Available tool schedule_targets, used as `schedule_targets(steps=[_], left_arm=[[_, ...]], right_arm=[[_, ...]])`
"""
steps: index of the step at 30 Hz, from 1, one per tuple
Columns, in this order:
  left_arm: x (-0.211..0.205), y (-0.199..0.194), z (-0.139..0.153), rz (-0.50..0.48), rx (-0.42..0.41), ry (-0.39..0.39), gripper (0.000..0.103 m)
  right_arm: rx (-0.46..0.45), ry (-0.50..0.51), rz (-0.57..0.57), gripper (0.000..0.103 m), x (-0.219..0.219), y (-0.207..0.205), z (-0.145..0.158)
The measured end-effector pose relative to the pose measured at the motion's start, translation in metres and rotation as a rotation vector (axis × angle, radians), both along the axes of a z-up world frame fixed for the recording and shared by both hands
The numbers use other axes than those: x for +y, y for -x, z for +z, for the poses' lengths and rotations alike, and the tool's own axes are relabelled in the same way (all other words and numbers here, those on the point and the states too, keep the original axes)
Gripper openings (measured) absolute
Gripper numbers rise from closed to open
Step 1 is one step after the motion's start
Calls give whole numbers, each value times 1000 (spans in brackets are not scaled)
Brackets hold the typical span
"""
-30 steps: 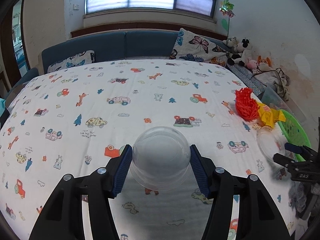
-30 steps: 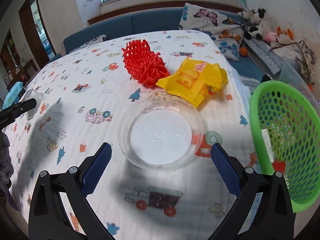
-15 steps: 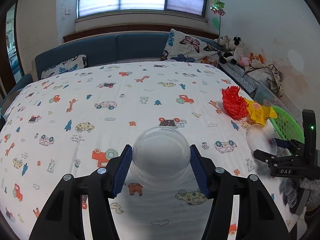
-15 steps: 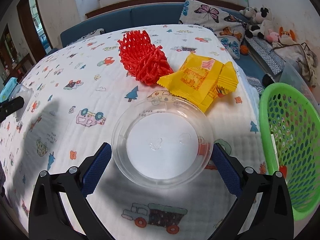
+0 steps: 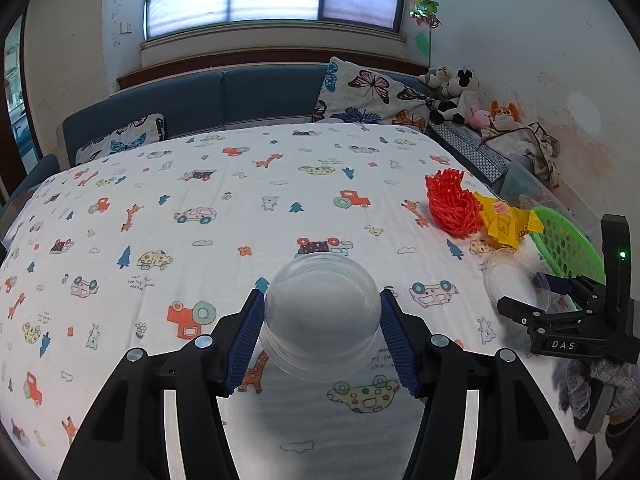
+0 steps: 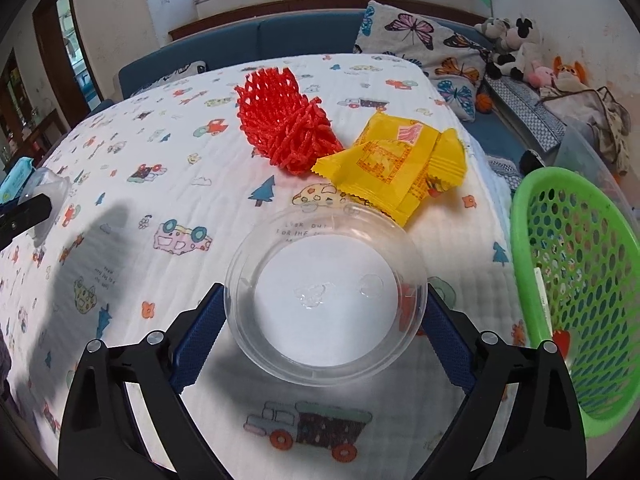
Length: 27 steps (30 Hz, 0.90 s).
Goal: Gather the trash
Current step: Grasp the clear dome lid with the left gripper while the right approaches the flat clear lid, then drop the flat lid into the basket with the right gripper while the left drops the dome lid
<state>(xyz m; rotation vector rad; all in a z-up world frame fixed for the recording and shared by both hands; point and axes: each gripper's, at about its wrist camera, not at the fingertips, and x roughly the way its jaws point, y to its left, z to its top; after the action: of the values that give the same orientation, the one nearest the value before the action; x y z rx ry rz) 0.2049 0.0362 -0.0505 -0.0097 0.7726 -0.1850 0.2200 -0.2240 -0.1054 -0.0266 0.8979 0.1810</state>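
Bedspread (image 5: 224, 184) scene: left gripper (image 5: 322, 334) clamps a clear dome lid (image 5: 322, 314); right gripper (image 6: 324, 320), its jaws just narrowing, brackets a clear dish (image 6: 326, 292), contact apparently unclear, beside the green basket (image 6: 520, 240).

Between my left tongs (image 5: 322, 330) sits a domed plastic lid (image 5: 322, 316) above the bed (image 5: 200, 184). My right tongs (image 6: 320, 322) straddle a shallow plastic dish (image 6: 326, 294), perhaps touching its rim. Behind the dish lies a snack wrapper (image 6: 396, 168), a foam fruit net (image 6: 286, 128) to its left. The basket (image 6: 576, 296) stands at the bed's right edge.
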Motion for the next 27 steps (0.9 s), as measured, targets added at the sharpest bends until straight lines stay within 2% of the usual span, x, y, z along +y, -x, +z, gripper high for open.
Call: schedule_targets(steps=[14,27], left_arm=[[-50,6,18,-95,-27,3,56],[-123,9,32,-213,-36,3,56]], right_arm=[[-82,-34,-13,92,-30,44,35],[-136,-40,-150,93,-106,67,54]])
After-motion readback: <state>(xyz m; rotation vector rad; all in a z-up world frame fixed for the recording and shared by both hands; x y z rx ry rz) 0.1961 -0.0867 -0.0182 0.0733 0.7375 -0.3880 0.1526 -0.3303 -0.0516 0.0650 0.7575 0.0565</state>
